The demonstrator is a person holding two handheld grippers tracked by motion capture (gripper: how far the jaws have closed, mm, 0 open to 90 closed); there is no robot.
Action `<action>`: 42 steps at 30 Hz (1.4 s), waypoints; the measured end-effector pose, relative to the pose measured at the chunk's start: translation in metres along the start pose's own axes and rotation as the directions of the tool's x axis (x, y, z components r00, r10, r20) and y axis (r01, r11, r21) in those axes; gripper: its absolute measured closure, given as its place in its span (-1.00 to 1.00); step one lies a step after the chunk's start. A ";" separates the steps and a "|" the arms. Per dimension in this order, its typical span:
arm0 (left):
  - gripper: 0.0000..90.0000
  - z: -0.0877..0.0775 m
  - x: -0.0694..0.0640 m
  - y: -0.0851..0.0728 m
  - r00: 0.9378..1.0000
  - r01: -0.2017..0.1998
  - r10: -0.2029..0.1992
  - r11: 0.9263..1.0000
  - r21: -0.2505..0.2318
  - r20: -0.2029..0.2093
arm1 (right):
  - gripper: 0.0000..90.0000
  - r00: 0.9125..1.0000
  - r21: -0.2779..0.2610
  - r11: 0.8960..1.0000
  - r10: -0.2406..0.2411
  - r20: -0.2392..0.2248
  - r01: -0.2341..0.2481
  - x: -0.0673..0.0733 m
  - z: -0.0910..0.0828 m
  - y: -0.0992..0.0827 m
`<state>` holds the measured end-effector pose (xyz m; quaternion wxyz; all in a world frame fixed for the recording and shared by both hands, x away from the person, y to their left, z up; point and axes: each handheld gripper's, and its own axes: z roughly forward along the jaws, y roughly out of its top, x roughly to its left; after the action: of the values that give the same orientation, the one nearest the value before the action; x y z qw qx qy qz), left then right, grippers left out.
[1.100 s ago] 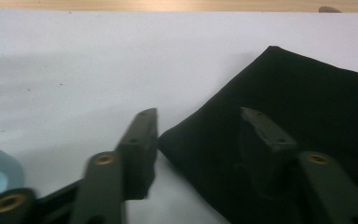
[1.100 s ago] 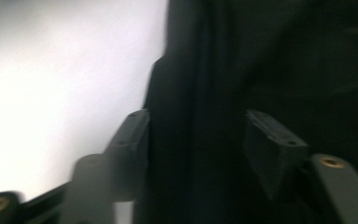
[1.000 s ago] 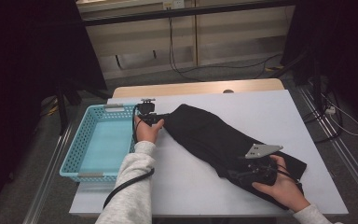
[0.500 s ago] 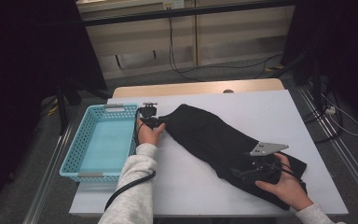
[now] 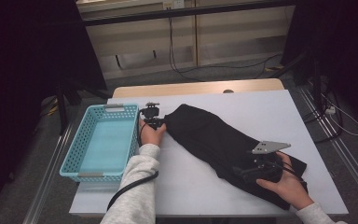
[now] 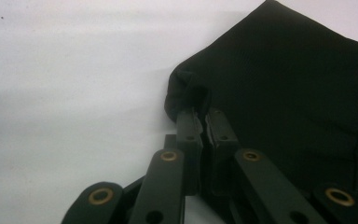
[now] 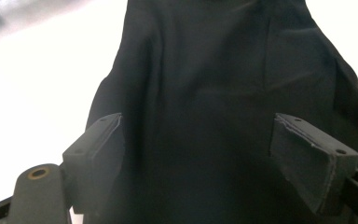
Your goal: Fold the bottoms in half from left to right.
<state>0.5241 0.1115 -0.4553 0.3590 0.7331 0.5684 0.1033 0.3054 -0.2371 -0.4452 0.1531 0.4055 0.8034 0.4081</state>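
A black garment [image 5: 214, 140] lies stretched slantwise across the white table [image 5: 242, 100]. At its far left corner, my left gripper [image 5: 163, 123] has just closed its jaws. In the left gripper view the left gripper [image 6: 204, 116] is shut on a fold of the garment [image 6: 284, 79] at its edge. Over the near right end of the cloth, my right gripper [image 5: 238, 171] has just opened its jaws wider. In the right gripper view the right gripper [image 7: 200, 133] stands open, its pads wide apart above the garment [image 7: 205, 70], gripping nothing.
A light blue plastic basket [image 5: 74, 154] stands at the table's left side, next to the left hand. Bare white tabletop lies in front of and behind the garment. Dark surroundings and cables lie beyond the far edge.
Both hands stay almost where they were. The right gripper has edged a little to the right over the cloth. The garment lies as before.
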 end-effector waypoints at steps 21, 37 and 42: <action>0.95 -0.035 0.023 0.024 0.998 0.065 -0.066 0.994 -0.088 -0.006 | -0.63 0.999 0.000 0.999 0.039 0.017 -0.039 -0.008 -0.003 -0.003; 0.94 -0.046 0.005 0.027 0.996 0.026 -0.016 0.993 -0.116 0.087 | -0.65 0.999 0.003 0.999 0.043 0.012 -0.043 -0.009 -0.002 -0.003; 0.94 -0.047 -0.007 0.024 0.990 0.000 0.017 0.992 -0.123 0.138 | -0.65 0.999 0.006 0.999 0.041 0.014 -0.041 -0.009 -0.002 -0.003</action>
<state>0.5140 0.1218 -0.4043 0.4415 0.7174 0.5316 0.0882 0.3084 -0.2459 -0.4469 0.1491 0.4254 0.7950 0.4059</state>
